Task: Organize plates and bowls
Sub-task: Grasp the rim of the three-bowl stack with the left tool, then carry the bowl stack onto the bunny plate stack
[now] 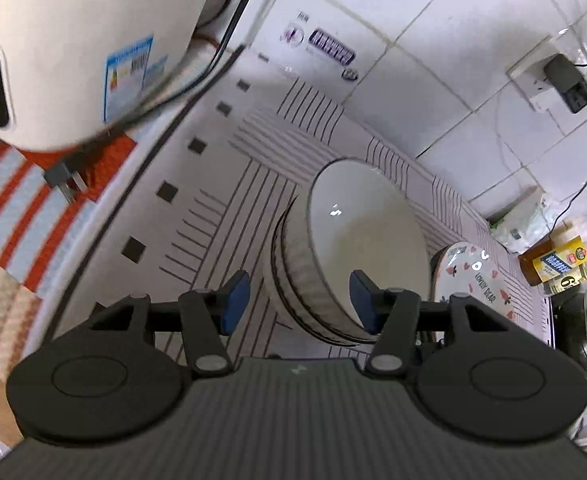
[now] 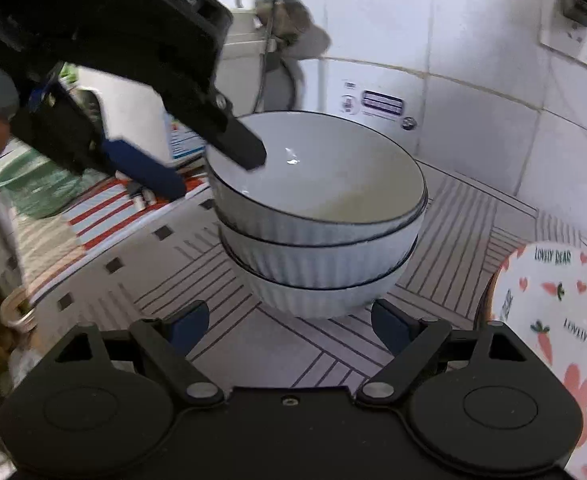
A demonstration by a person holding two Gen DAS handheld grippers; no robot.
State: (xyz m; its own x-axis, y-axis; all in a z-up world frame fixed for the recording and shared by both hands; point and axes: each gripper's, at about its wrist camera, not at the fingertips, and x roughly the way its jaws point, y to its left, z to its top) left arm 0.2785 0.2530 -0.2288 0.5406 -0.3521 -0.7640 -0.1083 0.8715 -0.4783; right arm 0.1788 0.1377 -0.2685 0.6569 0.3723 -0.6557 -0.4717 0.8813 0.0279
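a stack of three ribbed white bowls (image 2: 317, 216) with dark rims is sitting on the worktop (image 2: 197, 264), on a mat printed with striped squares. the left gripper (image 2: 213, 168) is reaching in from the upper left of the right wrist view, its fingers (image 2: 241, 140) spread apart: one black finger is poking over the top bowl's left rim, the blue-padded one is hanging outside the stack, so the rim is lying between them with neither pad pressing on it. in the left wrist view the same stack (image 1: 333, 264) is sitting just beyond that gripper (image 1: 297, 300), the near rim falling between the two blue pads. the right gripper (image 2: 293, 326) is hovering low at the near side of the stack, its fingers (image 2: 191, 322) standing wide and holding nothing, the bottom bowl's base showing between and just beyond the tips. a plate (image 2: 553, 320) printed with carrots and hearts is lying to the right of the bowls, close beside them. a white appliance (image 1: 73, 48) is standing on a red-striped cloth (image 1: 17, 196) to the left.
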